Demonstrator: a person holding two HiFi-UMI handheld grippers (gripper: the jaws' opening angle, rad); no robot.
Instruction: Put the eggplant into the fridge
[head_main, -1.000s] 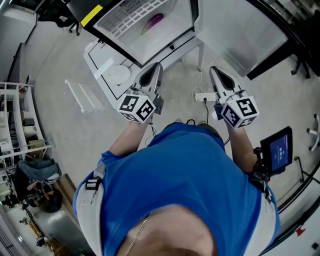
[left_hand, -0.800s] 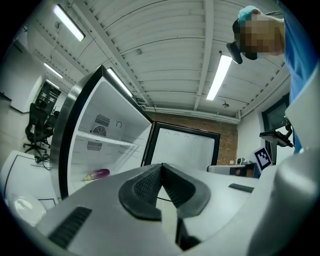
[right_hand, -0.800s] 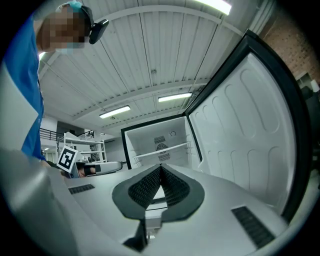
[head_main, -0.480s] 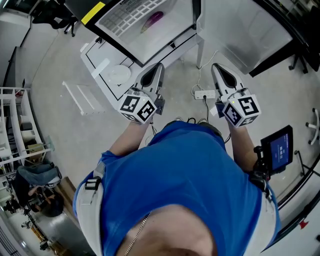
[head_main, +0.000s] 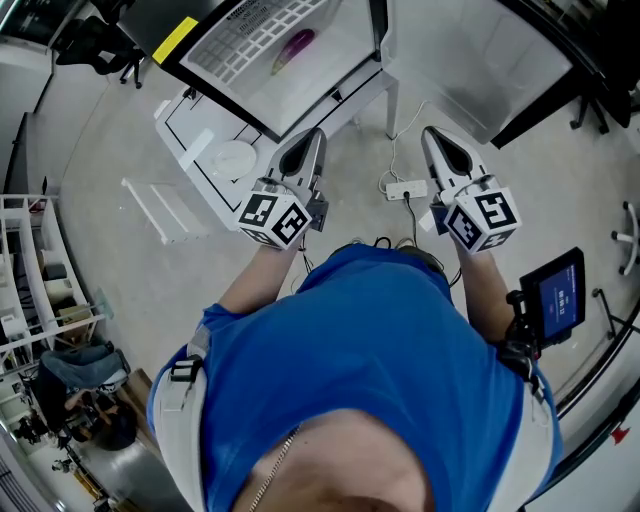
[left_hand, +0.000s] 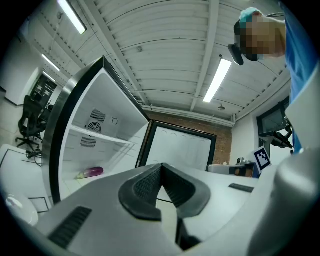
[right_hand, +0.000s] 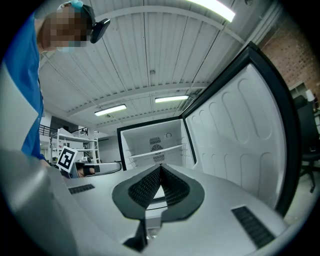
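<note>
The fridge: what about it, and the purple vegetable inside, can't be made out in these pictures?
- Head view: the top of the fridge is cut off by the picture's upper edge.
- Left gripper view: the eggplant is too small to show surface detail.
- Right gripper view: the fridge's lower part is hidden behind the right gripper, so the eggplant does not show there.
- Head view: the print on the screen is too small to read.

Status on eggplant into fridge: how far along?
Done: the eggplant lies inside the open fridge. In hand: nothing; left tongs and right tongs are shut and empty. Left: perhaps only shutting the door, which stands wide open.
</note>
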